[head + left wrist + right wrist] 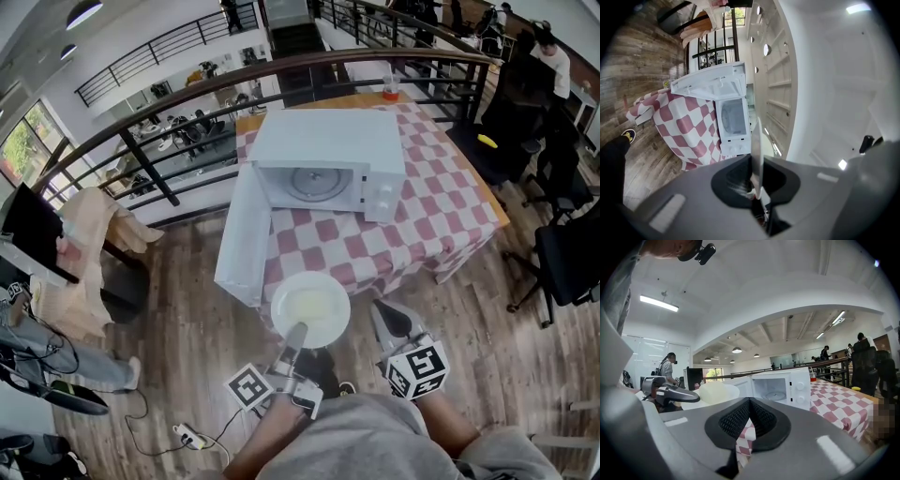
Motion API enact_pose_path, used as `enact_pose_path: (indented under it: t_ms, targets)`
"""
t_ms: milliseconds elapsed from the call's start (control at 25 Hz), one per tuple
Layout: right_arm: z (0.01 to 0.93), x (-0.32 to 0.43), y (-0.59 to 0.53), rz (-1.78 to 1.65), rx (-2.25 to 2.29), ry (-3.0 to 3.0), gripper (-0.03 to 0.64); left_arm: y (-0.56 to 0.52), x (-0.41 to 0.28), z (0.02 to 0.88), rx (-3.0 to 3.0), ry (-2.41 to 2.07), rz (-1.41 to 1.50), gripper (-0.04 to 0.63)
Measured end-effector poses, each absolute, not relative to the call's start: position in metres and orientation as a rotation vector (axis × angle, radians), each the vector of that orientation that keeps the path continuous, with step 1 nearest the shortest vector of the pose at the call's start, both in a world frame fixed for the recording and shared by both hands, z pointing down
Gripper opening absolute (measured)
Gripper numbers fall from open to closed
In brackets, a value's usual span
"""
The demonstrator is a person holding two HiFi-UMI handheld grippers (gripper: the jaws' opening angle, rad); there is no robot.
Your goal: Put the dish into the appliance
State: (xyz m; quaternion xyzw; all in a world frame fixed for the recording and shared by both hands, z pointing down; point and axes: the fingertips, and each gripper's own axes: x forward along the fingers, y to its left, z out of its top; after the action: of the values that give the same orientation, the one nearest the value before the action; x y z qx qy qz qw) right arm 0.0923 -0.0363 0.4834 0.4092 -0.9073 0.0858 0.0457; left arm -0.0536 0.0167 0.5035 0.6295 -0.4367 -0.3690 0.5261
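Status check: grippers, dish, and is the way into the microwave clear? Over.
Left gripper shut on dish rim, dish out front of microwave, not yet in. Right gripper shut, empty. Door open, nothing in the way.

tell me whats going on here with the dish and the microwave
A person holds a gripper in each hand. The left gripper is shut on the rim of a white dish, held out in front of the microwave. The microwave sits on a checked table with its door swung open. The right gripper is shut and empty, beside the dish. The dish is not yet inside.
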Motion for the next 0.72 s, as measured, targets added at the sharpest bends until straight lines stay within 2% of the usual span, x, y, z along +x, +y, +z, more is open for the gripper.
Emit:
enact_pose_path:
  t_ms: [720]
  targets:
    - [0.493, 0.074, -0.089, 0.296, 1.235, -2.750, 0.000, -0.040, -0.067, 0.510, 1.489, -1.040, -0.865, 0.027]
